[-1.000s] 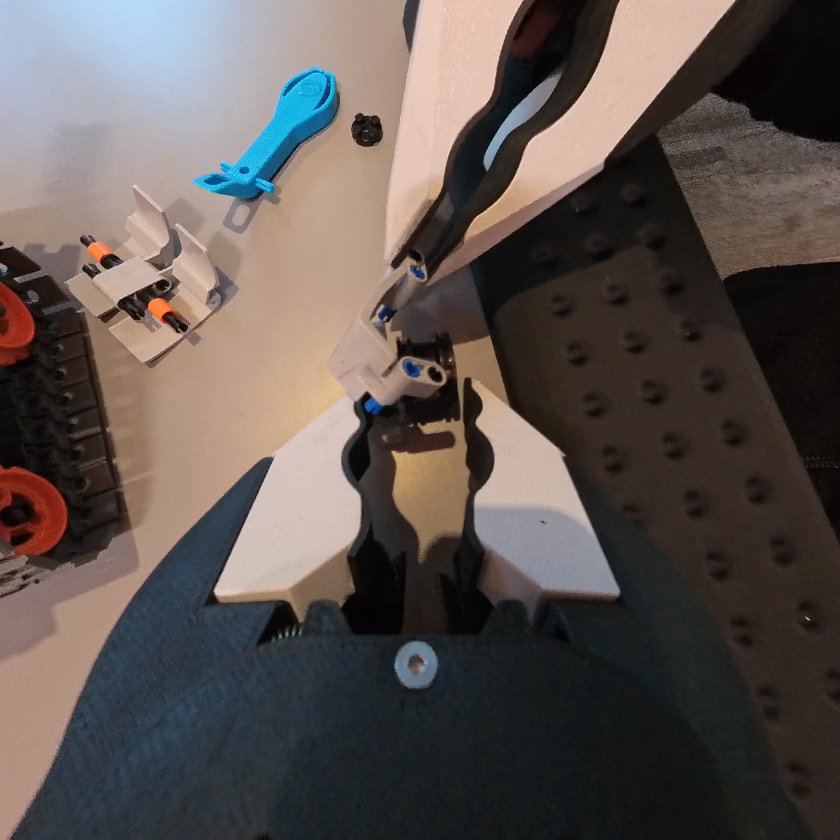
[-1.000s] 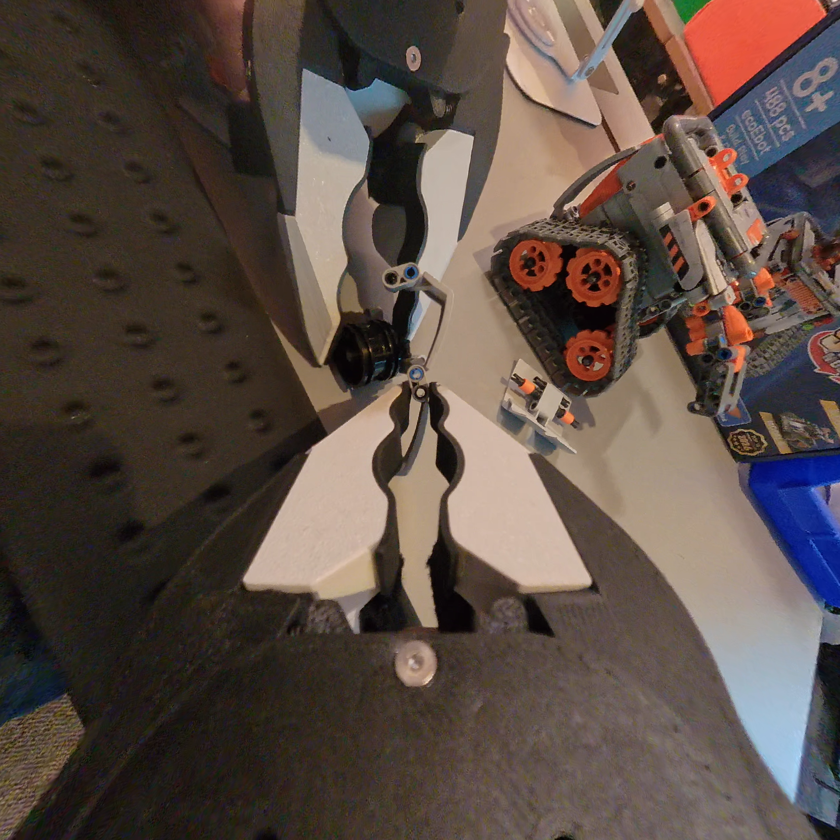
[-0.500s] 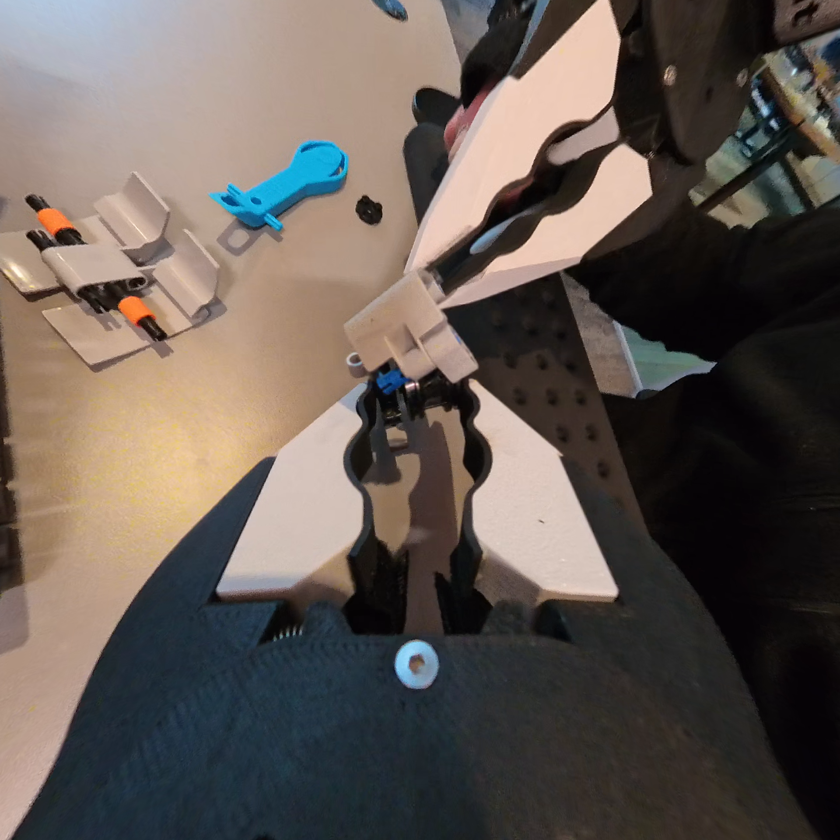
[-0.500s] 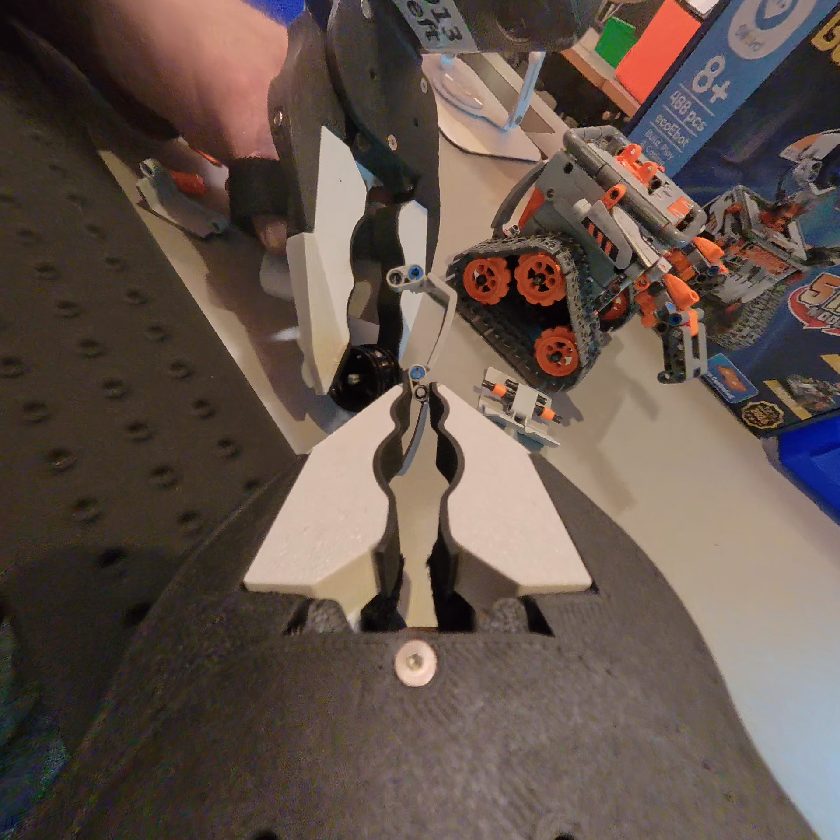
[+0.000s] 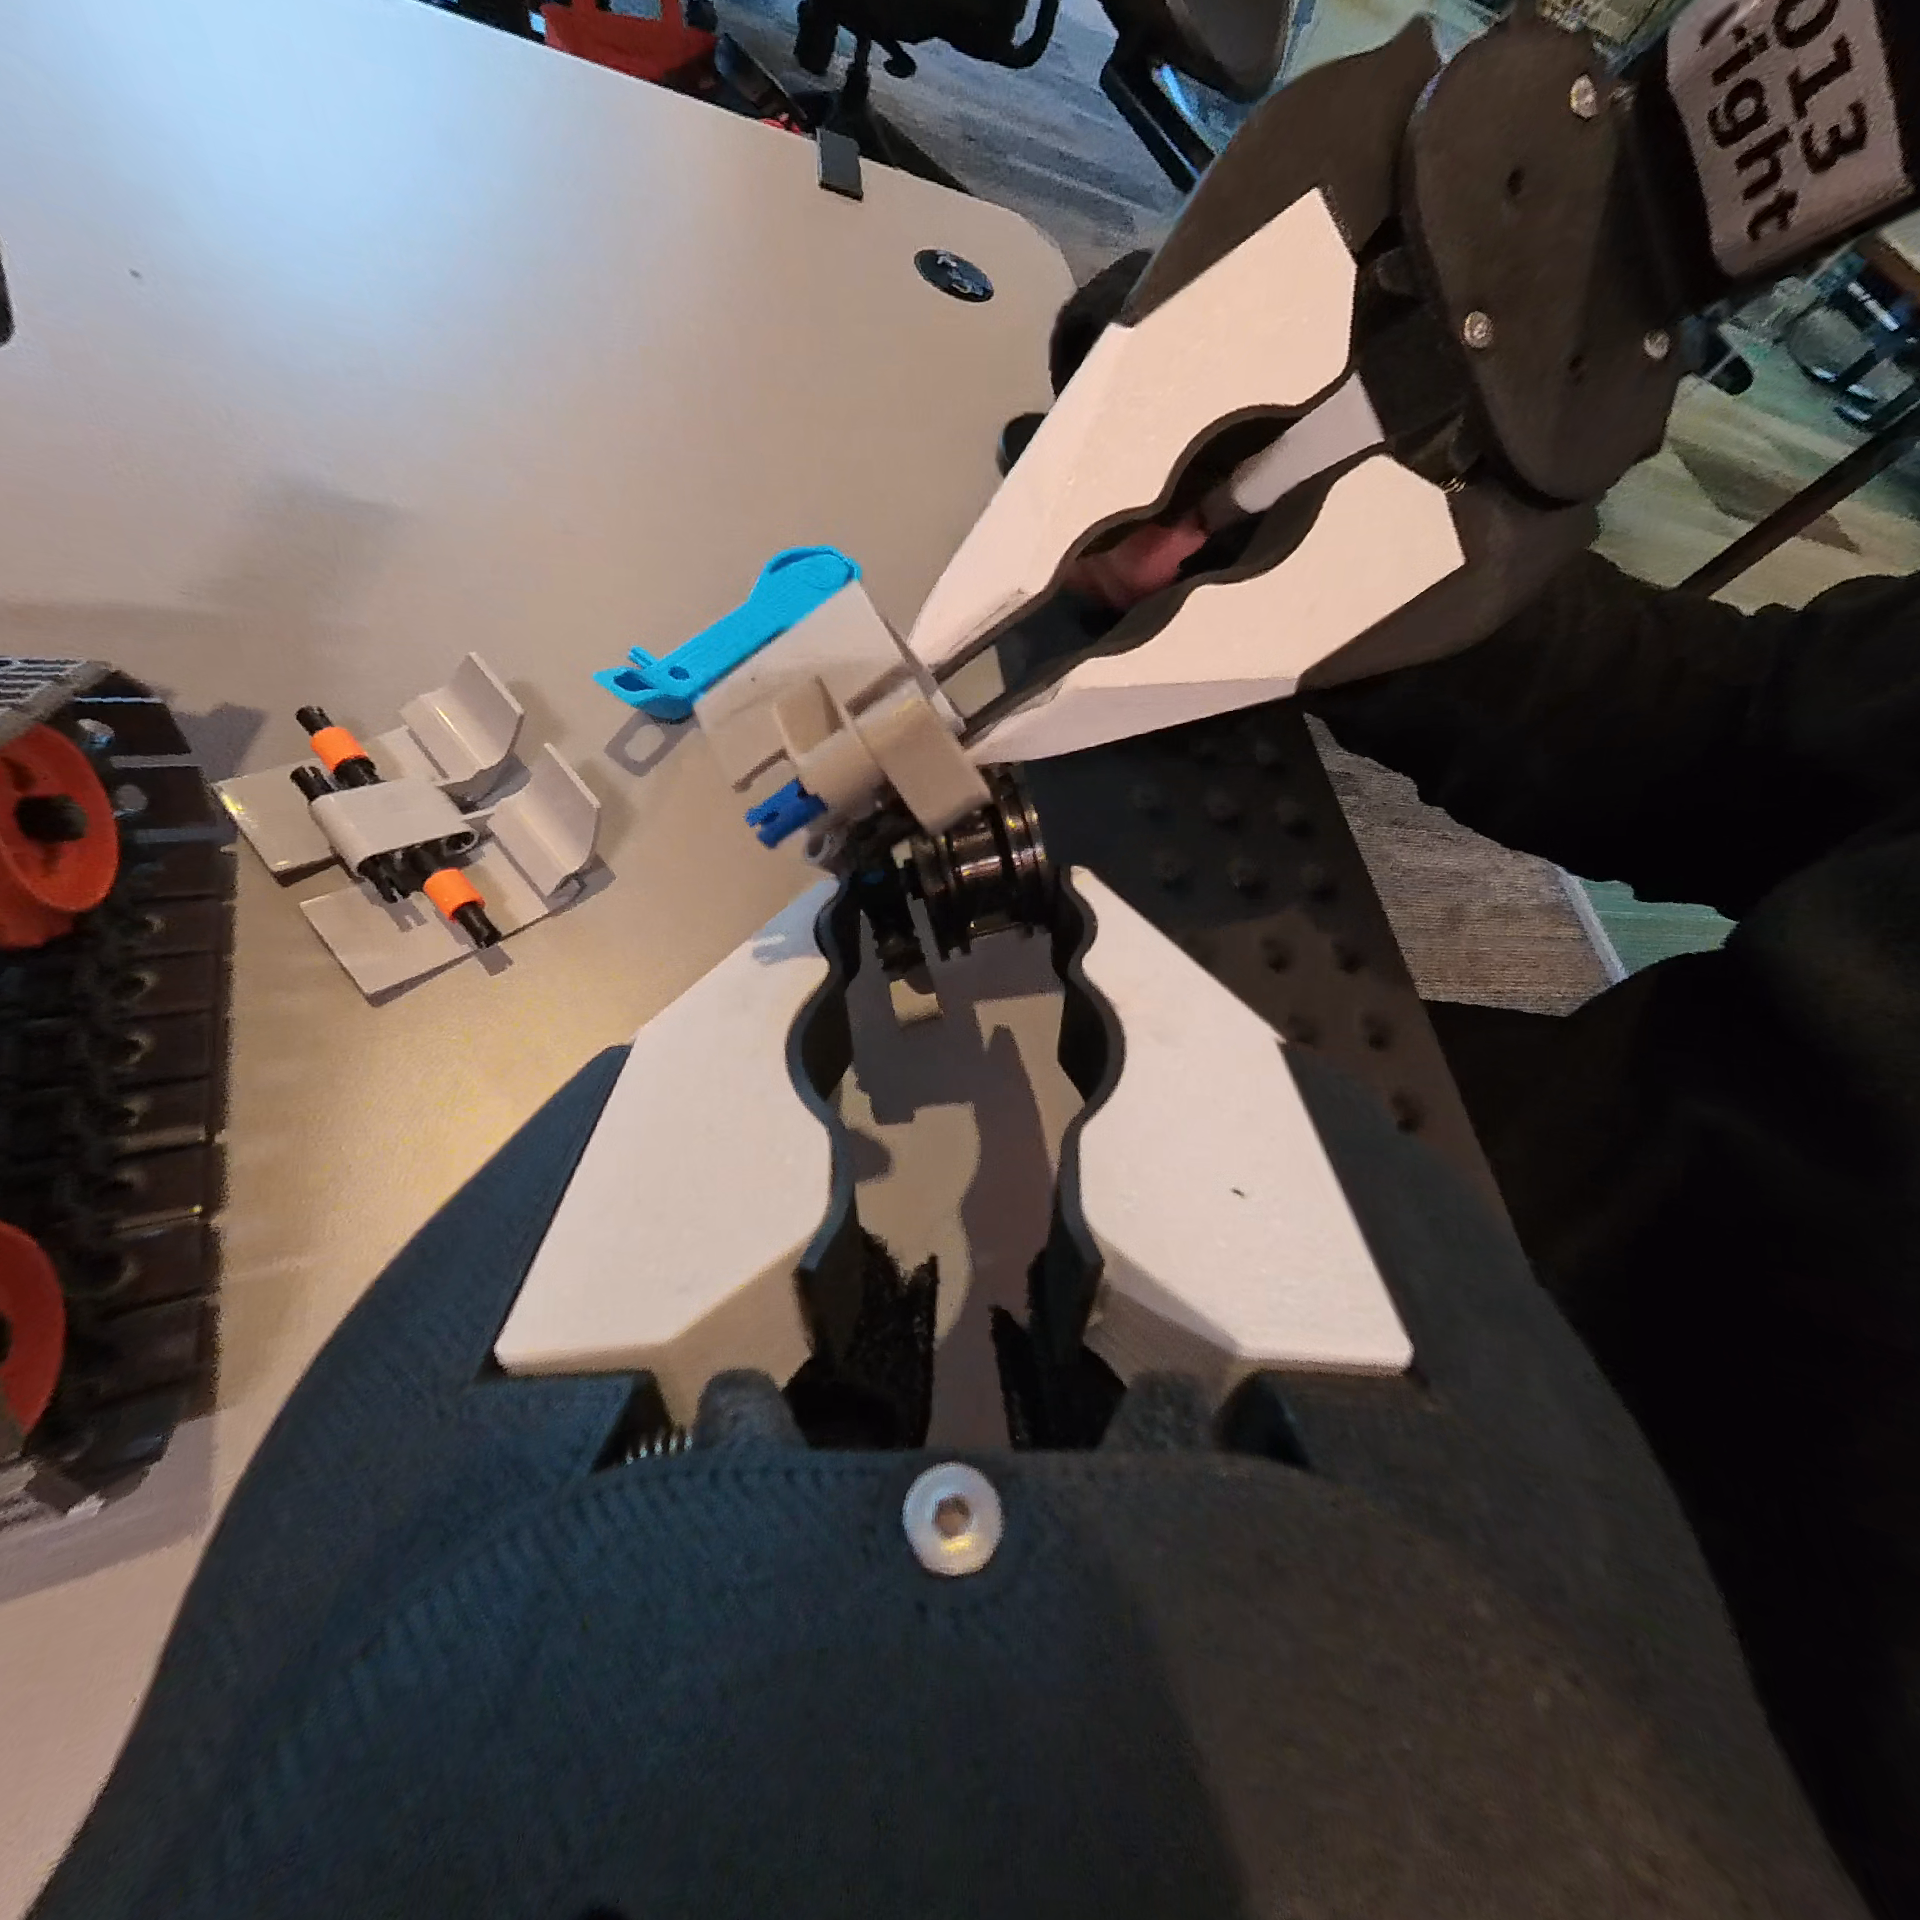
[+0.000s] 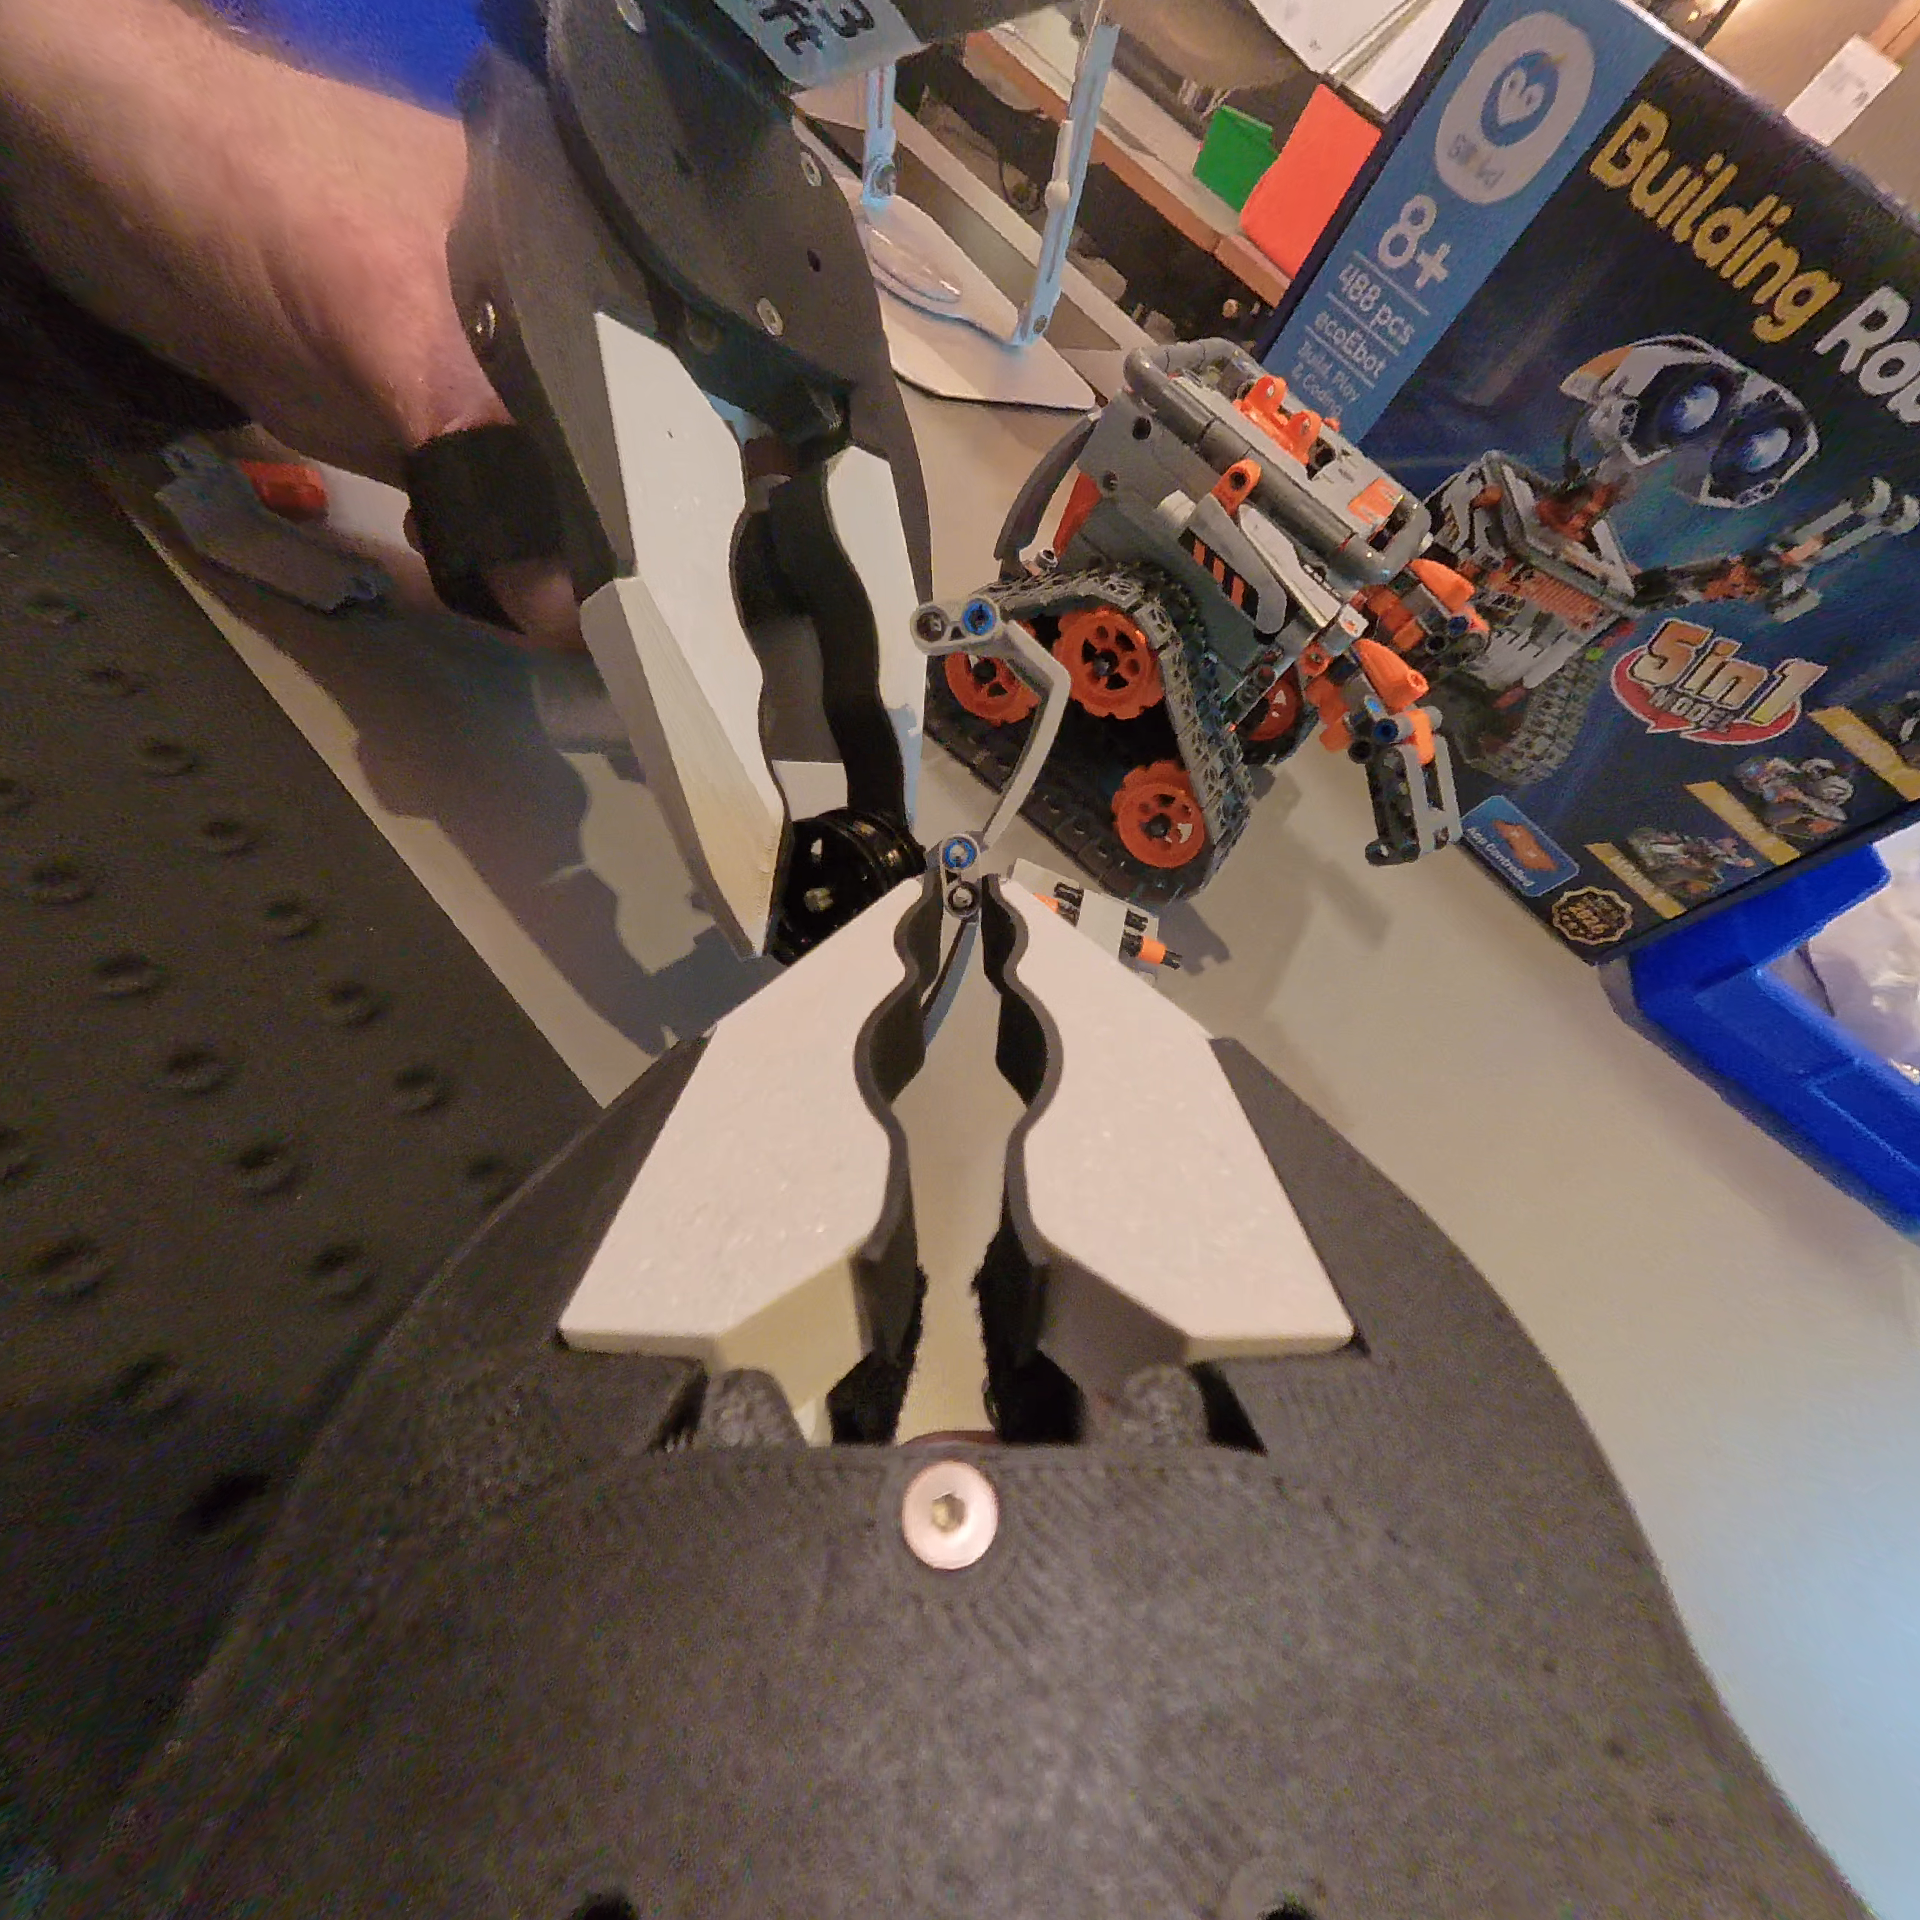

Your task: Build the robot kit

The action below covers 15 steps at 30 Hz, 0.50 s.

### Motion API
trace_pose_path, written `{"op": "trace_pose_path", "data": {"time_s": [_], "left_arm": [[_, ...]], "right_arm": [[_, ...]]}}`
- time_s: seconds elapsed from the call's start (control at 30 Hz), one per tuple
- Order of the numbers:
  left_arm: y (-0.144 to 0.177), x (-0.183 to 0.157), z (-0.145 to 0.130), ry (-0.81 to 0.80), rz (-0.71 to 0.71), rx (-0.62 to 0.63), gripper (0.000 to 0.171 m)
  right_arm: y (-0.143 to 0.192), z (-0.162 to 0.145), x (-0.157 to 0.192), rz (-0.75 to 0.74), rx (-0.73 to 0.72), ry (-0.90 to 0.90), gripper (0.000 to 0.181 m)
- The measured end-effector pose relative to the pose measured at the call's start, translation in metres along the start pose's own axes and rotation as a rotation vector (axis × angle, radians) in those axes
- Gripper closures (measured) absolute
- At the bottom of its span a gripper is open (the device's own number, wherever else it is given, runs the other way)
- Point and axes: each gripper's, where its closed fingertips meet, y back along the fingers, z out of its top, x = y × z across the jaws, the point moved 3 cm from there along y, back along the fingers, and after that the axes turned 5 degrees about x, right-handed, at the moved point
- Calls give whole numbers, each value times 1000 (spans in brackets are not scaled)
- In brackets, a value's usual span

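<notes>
My left gripper [image 5: 951, 899] is shut on a black wheel [image 5: 977, 862] held between its fingertips. A blue pin [image 5: 779, 816] sticks out beside the wheel. My right gripper [image 6: 961, 894] is shut on a grey curved panel piece [image 6: 1023, 727]. In the left wrist view the right gripper [image 5: 935, 696] comes in from the upper right, and its grey piece [image 5: 831, 717] rests against the wheel's hub. In the right wrist view the left gripper [image 6: 821, 831] reaches in from the upper left with the wheel [image 6: 842, 862] at its tips. Both grippers are held above the table edge.
A tracked grey-and-orange model [image 6: 1174, 644] stands in front of a blue box [image 6: 1662, 468], with a blue bin [image 6: 1787, 1018] to the right. A grey panel assembly with orange pins [image 5: 416, 821] and a blue tool [image 5: 727, 644] lie on the table. A black perforated mat [image 5: 1299, 883] lies below. Left and right tips are no more than a few centimetres apart.
Both grippers have lifted and tilted together while still holding their parts. The grey piece has turned over against the wheel. The table objects have shifted in both views.
</notes>
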Motion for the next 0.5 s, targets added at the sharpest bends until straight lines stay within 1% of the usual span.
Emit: {"op": "trace_pose_path", "data": {"time_s": [0.07, 0.23, 0.37, 0.5], "left_arm": [[0, 0, 0, -15, 14, -1, 137], [-3, 5, -2, -154, 155, 44, 137], [-5, 11, -6, -358, 352, 140, 138], [-8, 15, -10, -417, 435, 200, 138]], "right_arm": [[0, 0, 0, 10, -3, -11, 177], [-1, -4, -2, 27, 21, -44, 177], [-3, -7, -2, 43, 50, -66, 177], [-7, -11, -2, 49, 83, -78, 177]]}}
